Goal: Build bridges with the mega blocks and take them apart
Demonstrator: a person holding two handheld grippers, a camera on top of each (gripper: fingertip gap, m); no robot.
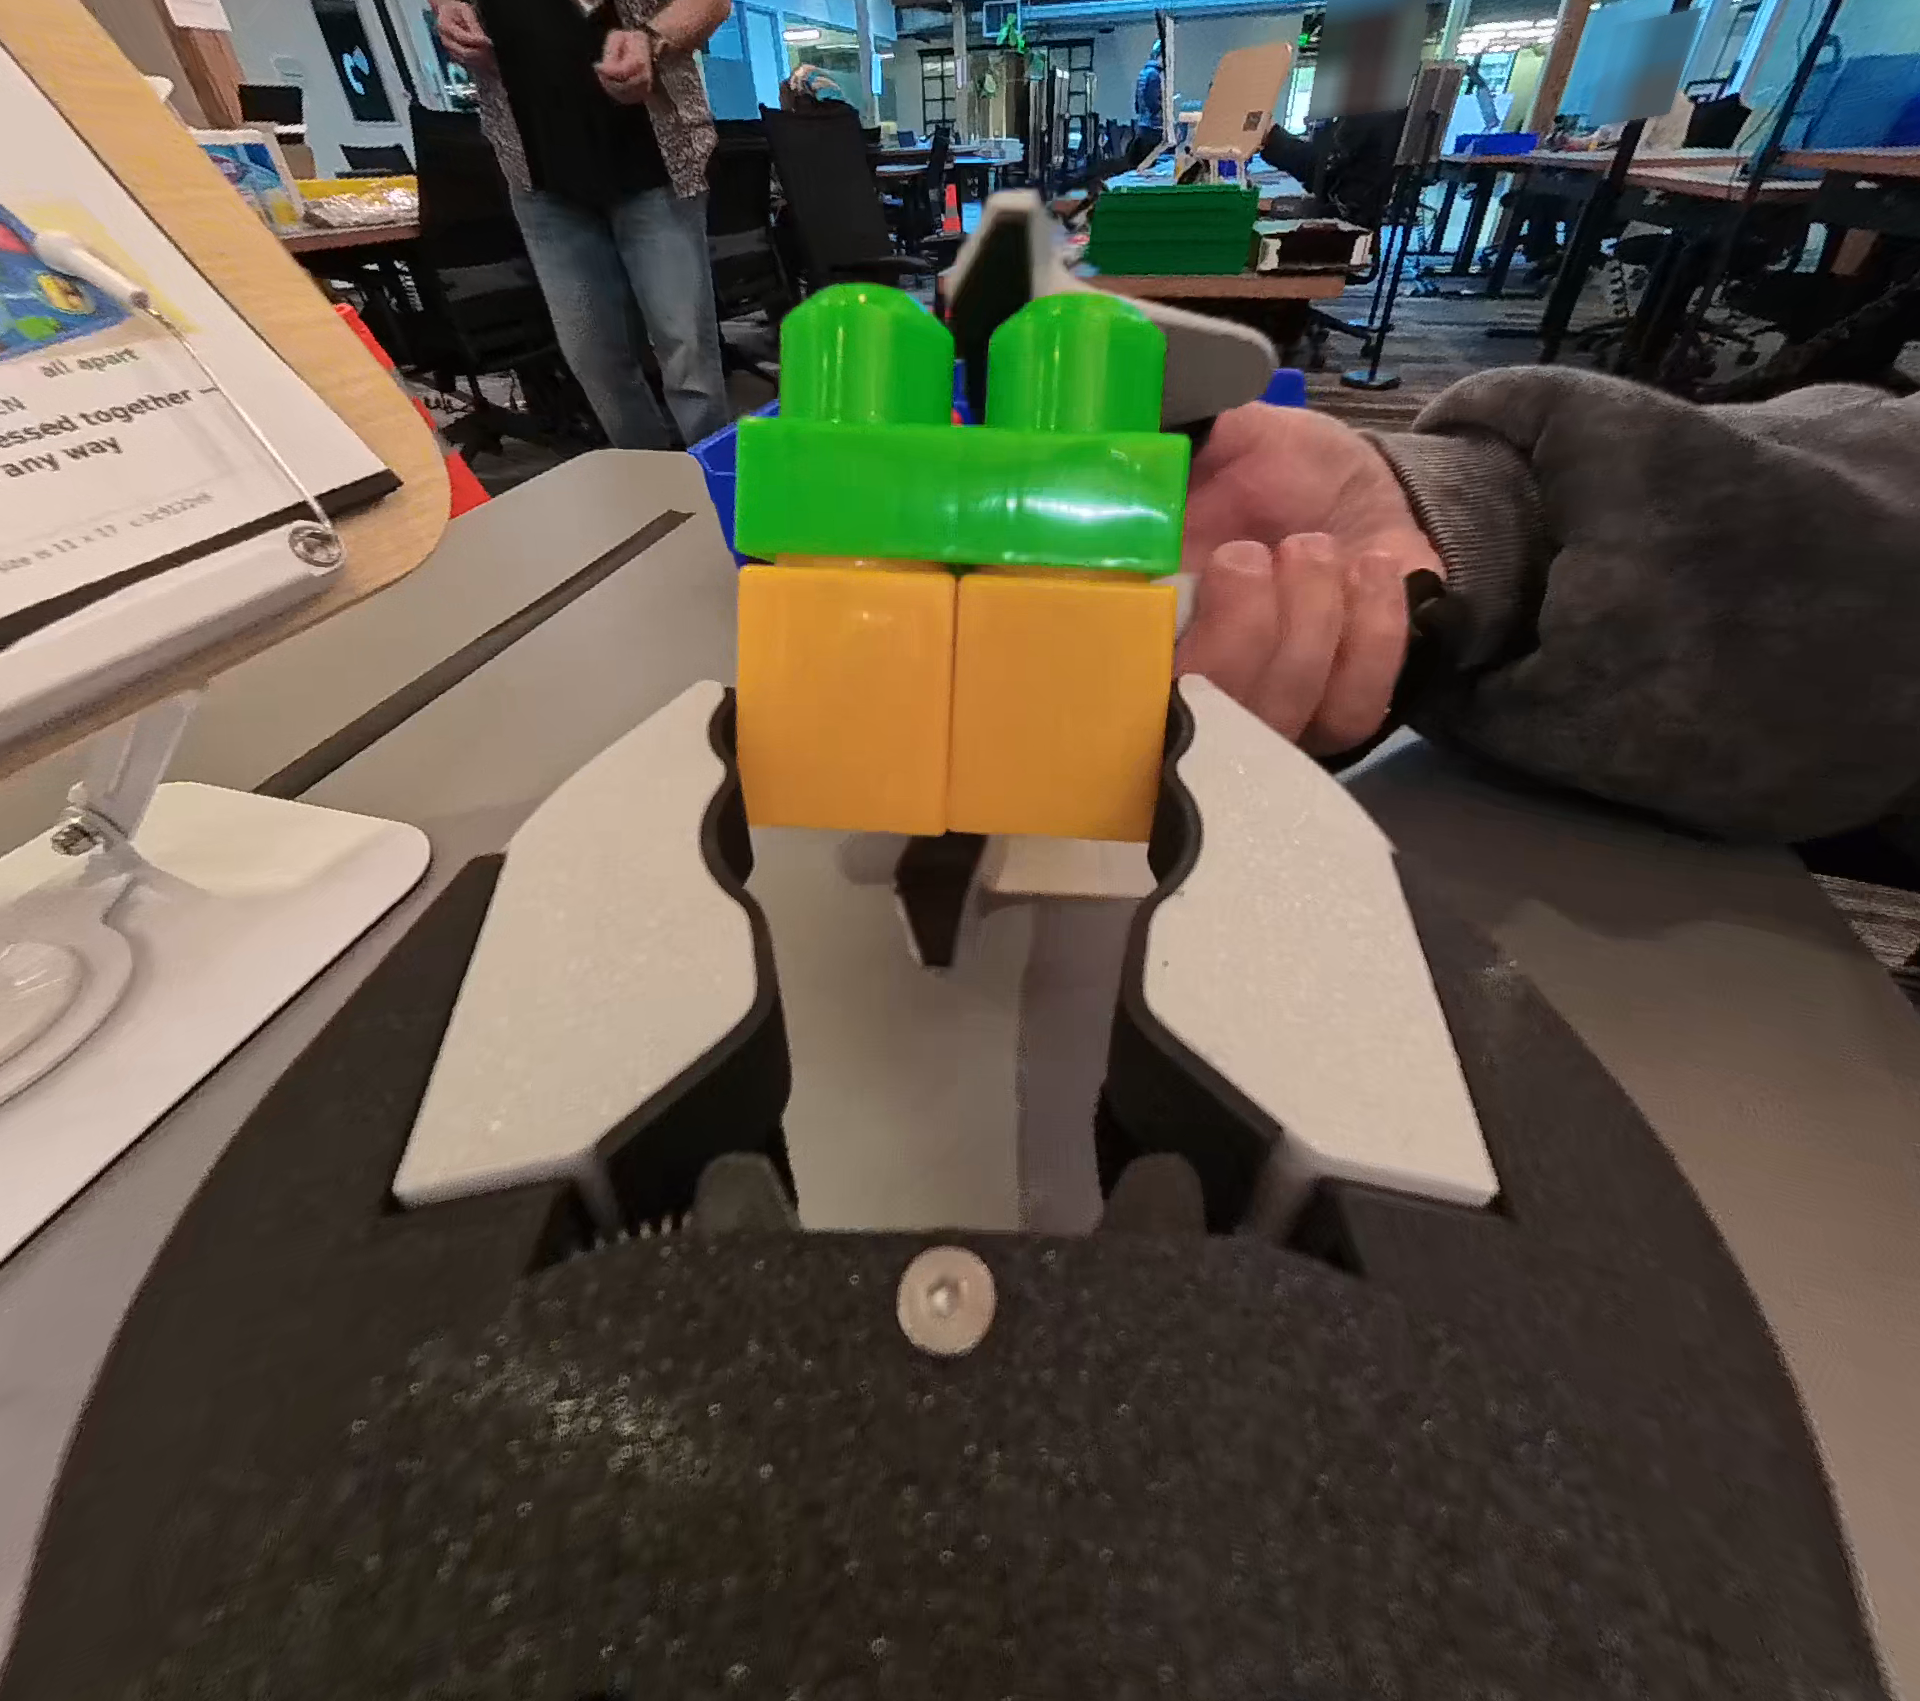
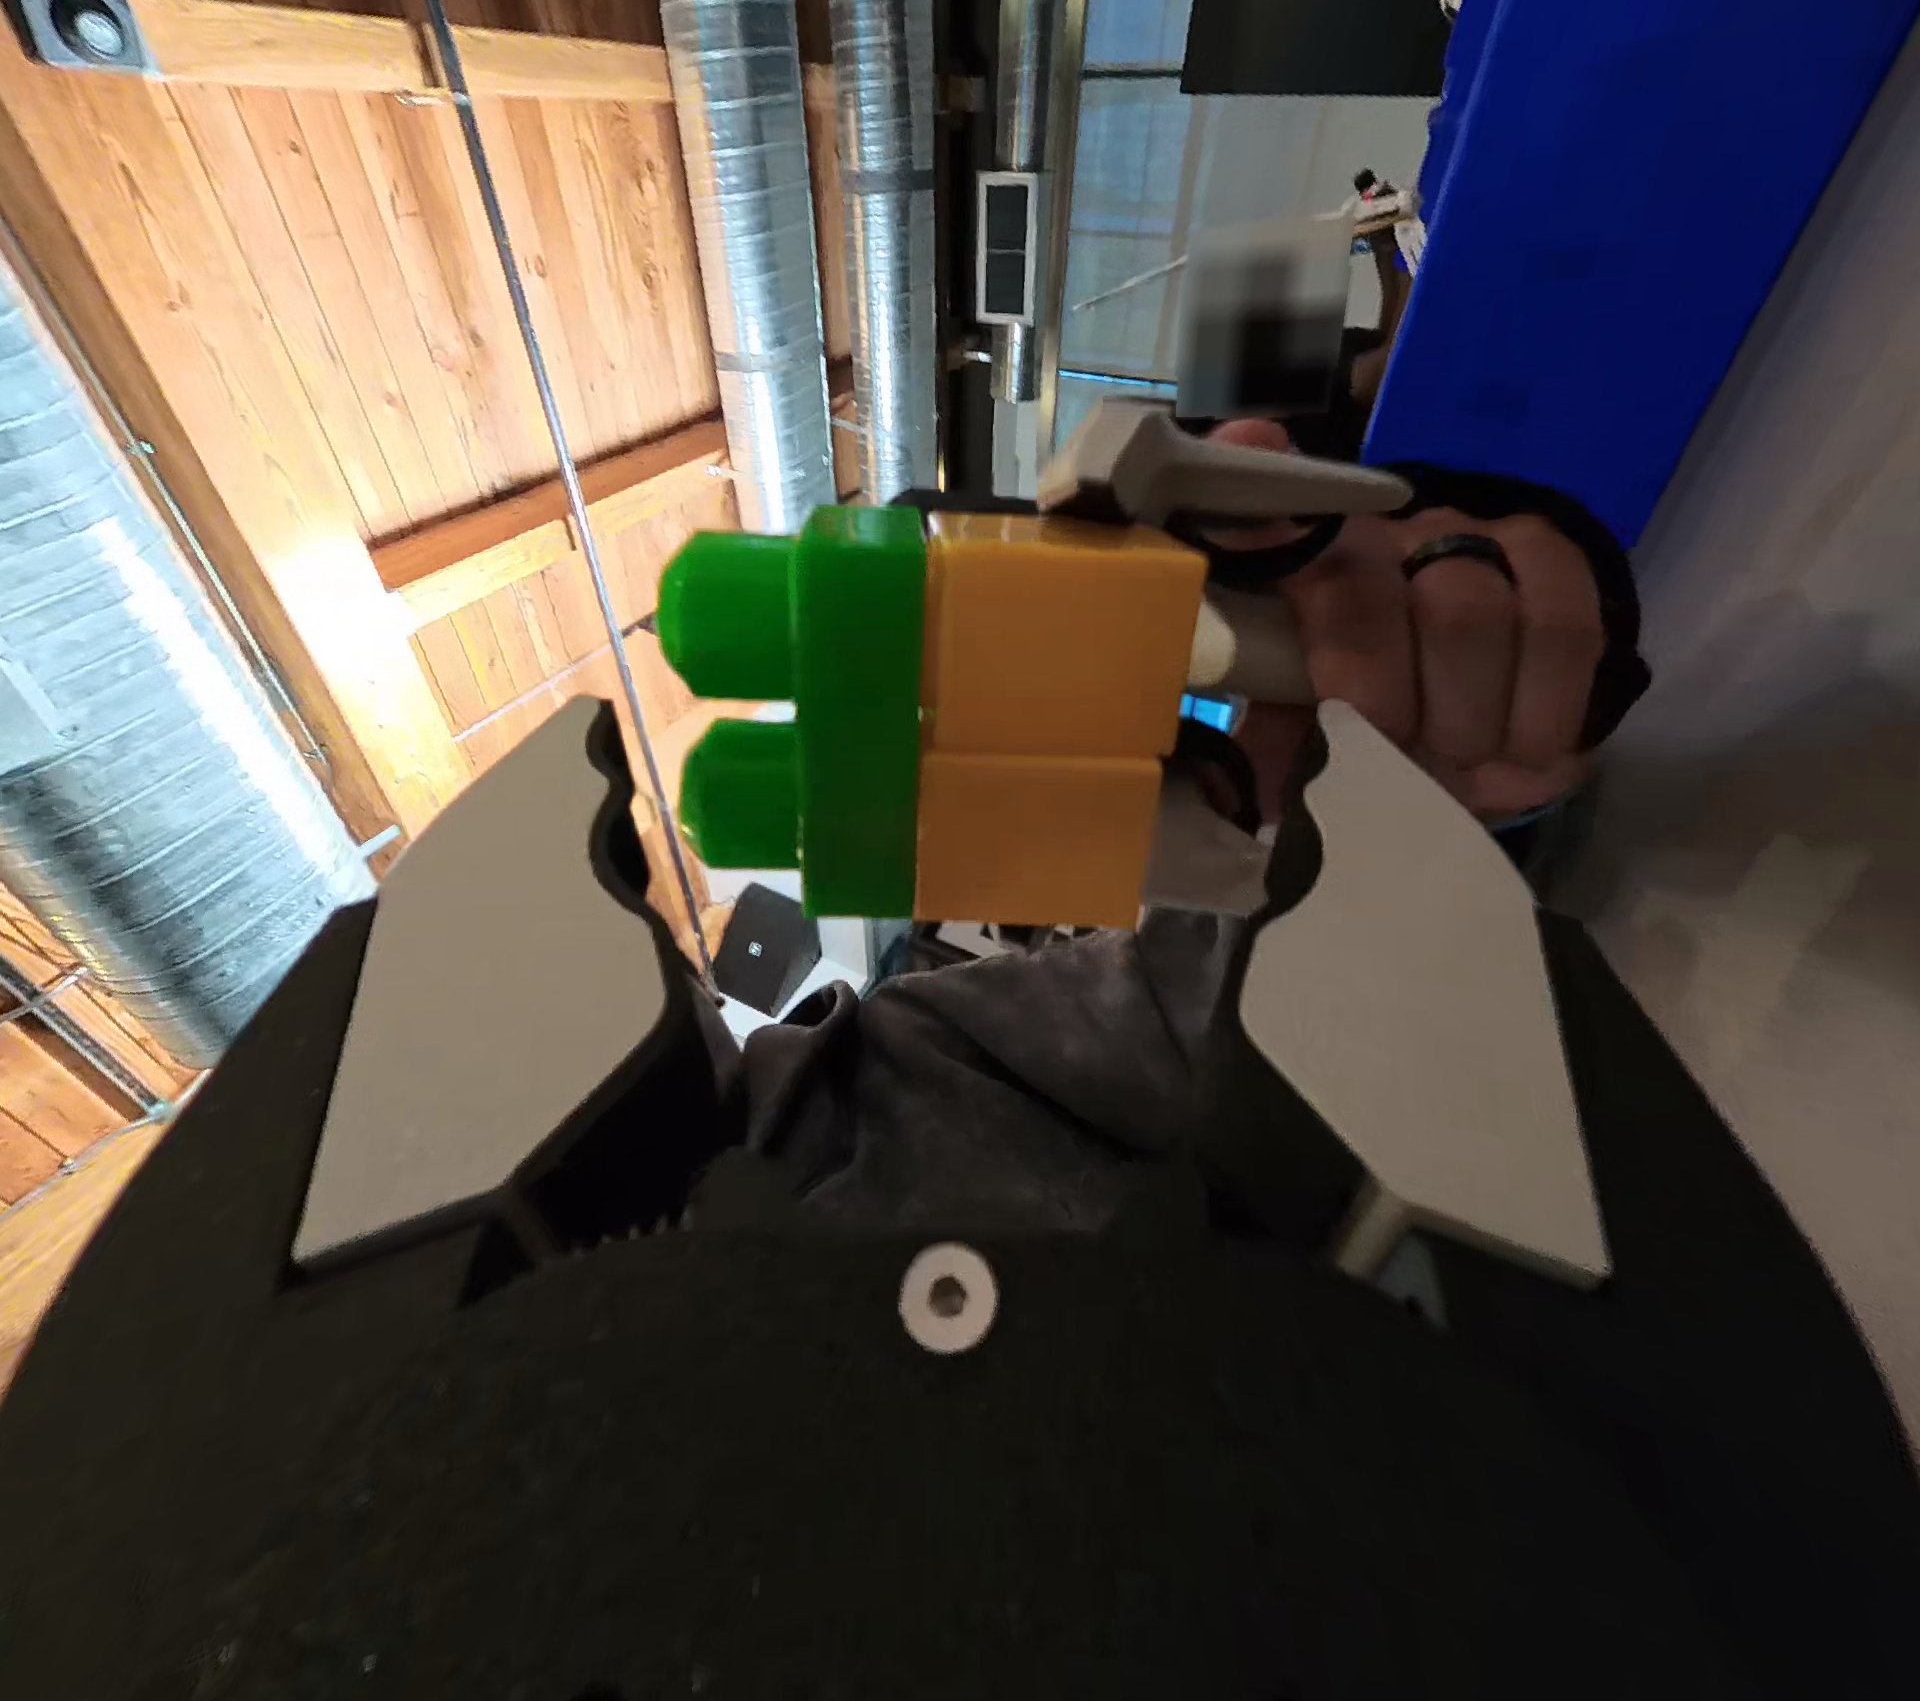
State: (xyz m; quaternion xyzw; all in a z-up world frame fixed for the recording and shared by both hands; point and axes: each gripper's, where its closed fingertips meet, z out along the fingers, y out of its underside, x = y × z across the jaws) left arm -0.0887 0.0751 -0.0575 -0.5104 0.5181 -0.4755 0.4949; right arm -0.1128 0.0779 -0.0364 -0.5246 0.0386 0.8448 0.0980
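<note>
The left tongs (image 1: 951, 768) are clenched on a small stack of mega blocks: two yellow blocks (image 1: 951, 701) side by side, pinched from left and right between the pale fingers (image 1: 623, 903), with a green two-stud block (image 1: 961, 498) pressed across their tops. The stack is held up off the grey desk (image 1: 540, 643), studs pointing up.

The right tongs (image 2: 951, 820) are released, their fingers (image 2: 488, 976) spread wide with nothing touching them. In the right wrist view the same stack appears turned sideways, the green block (image 2: 857, 721) to the left and the yellow blocks (image 2: 1049, 726) to the right, lying just beyond the gap between the fingertips. Behind it a hand (image 2: 1455, 643) with a dark ring grips the other tool.

In the left wrist view, one tip of the right tongs (image 1: 1039, 301) pokes up just behind the green studs, and a hand (image 1: 1288, 571) in a grey hoodie sleeve (image 1: 1662, 591) sits close on the right of the stack, crowding that side. A blue bin (image 1: 717, 467) peeks out from behind the blocks. On the near left, an instruction sheet on a wooden stand (image 1: 208, 363) leans over the desk on a white base (image 1: 239, 882). Farther off, a person (image 1: 582, 93) in jeans stands beyond the desk, with a stack of green trays (image 1: 1174, 228) on a far table.
</note>
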